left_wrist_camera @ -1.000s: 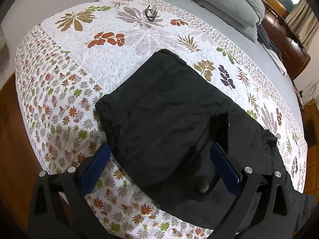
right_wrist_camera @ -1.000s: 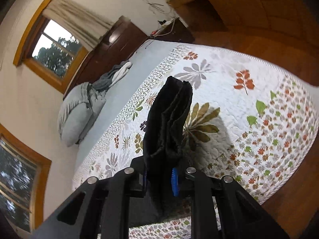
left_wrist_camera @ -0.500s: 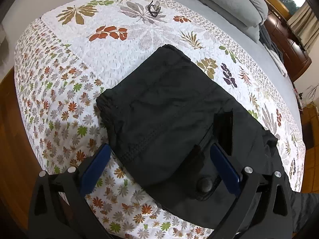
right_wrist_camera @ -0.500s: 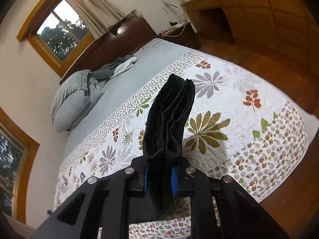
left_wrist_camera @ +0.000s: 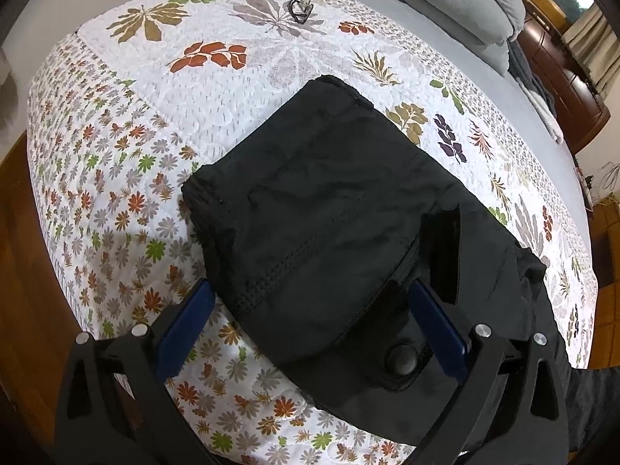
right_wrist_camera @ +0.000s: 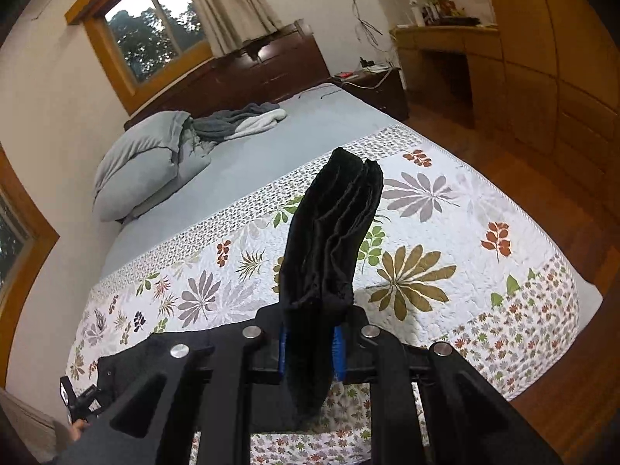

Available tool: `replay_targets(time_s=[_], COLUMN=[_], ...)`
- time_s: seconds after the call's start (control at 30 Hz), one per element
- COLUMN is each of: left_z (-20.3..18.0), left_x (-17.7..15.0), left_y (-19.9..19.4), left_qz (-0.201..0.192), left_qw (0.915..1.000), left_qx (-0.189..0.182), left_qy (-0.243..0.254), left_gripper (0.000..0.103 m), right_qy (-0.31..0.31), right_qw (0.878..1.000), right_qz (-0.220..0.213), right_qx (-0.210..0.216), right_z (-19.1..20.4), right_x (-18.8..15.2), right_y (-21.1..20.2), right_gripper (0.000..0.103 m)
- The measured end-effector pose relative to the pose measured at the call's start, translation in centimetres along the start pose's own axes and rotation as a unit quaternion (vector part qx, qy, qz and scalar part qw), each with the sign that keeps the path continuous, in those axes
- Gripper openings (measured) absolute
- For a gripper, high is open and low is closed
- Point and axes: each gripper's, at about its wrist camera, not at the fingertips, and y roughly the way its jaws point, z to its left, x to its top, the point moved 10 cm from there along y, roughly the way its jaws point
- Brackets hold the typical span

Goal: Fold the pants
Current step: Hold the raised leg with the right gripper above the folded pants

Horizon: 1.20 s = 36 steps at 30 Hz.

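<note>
Black pants (left_wrist_camera: 329,217) lie partly folded on the floral quilt (left_wrist_camera: 217,89), waistband and button (left_wrist_camera: 403,358) nearest me. My left gripper (left_wrist_camera: 310,327) is open, its blue pads astride the waistband edge, just above the cloth. My right gripper (right_wrist_camera: 310,343) is shut on a bunched fold of the pants (right_wrist_camera: 333,232), which stands up above the quilt (right_wrist_camera: 445,232). The rest of the pants shows low left in the right wrist view (right_wrist_camera: 162,352).
Eyeglasses (left_wrist_camera: 299,7) lie on the far part of the quilt. Grey pillows (right_wrist_camera: 143,159) and a heap of grey and white clothes (right_wrist_camera: 244,118) sit at the bed's head. Wooden floor (right_wrist_camera: 542,178) surrounds the bed.
The right gripper has swung with the held fold, so the room has rotated in its view. The left gripper has shifted slightly over the waistband.
</note>
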Motion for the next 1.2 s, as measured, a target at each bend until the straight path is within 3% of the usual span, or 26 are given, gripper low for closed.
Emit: replay_targets(time_s=[0.8,1.2], left_z=[0.1,-0.1], left_x=[0.0,0.0], left_y=[-0.5,-1.1], left_qz=[-0.004,-0.014], left_qw=[0.9997,0.9988], left_qx=[-0.022,-0.047], left_qy=[-0.007,-0.01], left_gripper=[0.1,0.1], right_qy=[-0.098,-0.21], right_qw=[0.995,0.975], right_qz=[0.011,0.041], right_qx=[-0.012,-0.054], right_z=[6.4,12.9], right_x=[0.1,-3.1], right_y=[0.4,2.0], right_gripper=[0.017,0.017])
